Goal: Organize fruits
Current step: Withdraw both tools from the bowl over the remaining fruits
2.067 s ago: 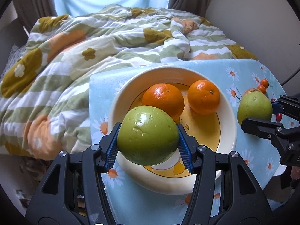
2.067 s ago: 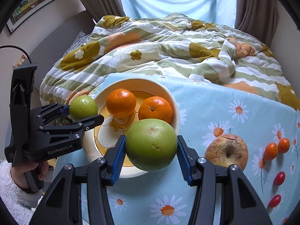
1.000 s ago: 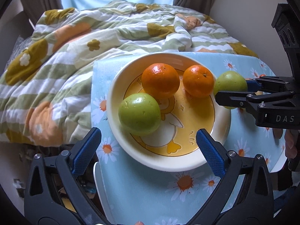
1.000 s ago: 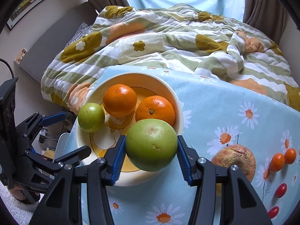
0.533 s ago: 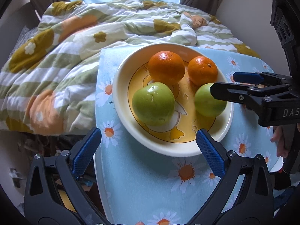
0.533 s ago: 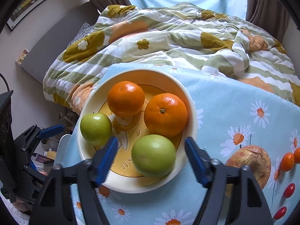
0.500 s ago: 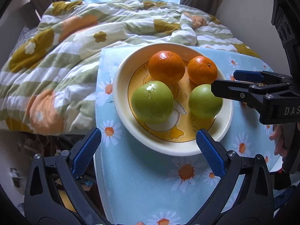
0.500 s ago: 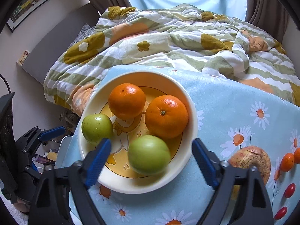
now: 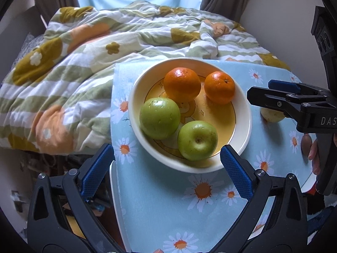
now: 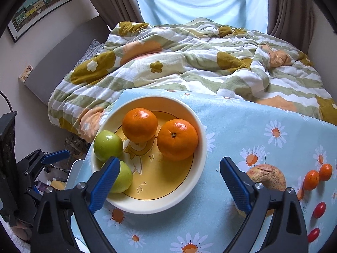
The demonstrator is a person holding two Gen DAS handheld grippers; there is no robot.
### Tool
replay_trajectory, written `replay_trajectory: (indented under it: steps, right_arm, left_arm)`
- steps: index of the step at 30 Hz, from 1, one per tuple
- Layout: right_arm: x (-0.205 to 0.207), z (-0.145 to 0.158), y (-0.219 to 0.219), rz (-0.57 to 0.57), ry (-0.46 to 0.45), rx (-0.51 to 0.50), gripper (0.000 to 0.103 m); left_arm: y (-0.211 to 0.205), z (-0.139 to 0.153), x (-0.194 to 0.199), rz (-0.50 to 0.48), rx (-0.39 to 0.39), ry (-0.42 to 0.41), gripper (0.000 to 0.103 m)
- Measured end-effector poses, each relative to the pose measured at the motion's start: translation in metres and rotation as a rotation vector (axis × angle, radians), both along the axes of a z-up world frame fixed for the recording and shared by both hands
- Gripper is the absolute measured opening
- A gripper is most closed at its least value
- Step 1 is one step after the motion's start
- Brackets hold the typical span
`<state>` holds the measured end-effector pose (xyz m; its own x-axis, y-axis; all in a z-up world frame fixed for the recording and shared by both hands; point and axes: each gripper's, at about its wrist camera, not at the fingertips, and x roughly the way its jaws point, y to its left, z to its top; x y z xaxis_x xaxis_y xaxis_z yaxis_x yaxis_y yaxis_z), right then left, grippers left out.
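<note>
Both green apples are now sitting in the bowl (image 9: 246, 130) beside two oranges (image 9: 182, 84), no longer gripped. Right gripper (image 10: 167, 176) jaws have just been opening and are standing wide, nothing between them; left gripper (image 9: 166, 168) jaws are likewise released and empty. Drop-off step is looking done. Next likely calling for reaching right to the blemished apple (image 10: 267, 178), small oranges (image 10: 311, 179) or red tomatoes (image 10: 319, 209) on the tabletop (image 10: 248, 126). Readable writing: "DAS" on the right gripper body.

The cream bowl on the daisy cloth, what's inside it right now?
The bowl holds two oranges and two green apples, on a yellow cartoon print that the fruit partly hides.
</note>
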<state>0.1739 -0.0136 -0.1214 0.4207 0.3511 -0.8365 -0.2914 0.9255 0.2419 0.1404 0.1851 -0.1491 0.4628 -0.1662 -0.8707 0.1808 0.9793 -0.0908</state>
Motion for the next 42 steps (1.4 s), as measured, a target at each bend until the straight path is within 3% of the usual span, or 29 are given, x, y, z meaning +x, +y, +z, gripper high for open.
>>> replay_trajectory:
  steps: [10, 20, 28, 42]
  right_arm:
    - [-0.014, 0.037, -0.028, -0.086, -0.057, -0.01, 0.095]
    - [-0.04, 0.074, -0.089, -0.218, -0.106, -0.037, 0.095]
    - [-0.062, 0.078, -0.156, -0.265, -0.119, -0.054, 0.095]
    - [-0.076, 0.052, -0.249, -0.161, -0.085, -0.109, 0.095]
  left_arm:
    - [-0.019, 0.036, 0.006, -0.063, -0.016, -0.056, 0.103]
    - [-0.056, 0.061, 0.011, -0.123, -0.03, -0.093, 0.103]
    - [-0.116, 0.068, 0.004, -0.112, -0.02, -0.112, 0.103]
    - [-0.213, 0.04, -0.008, -0.01, -0.024, -0.09, 0.103]
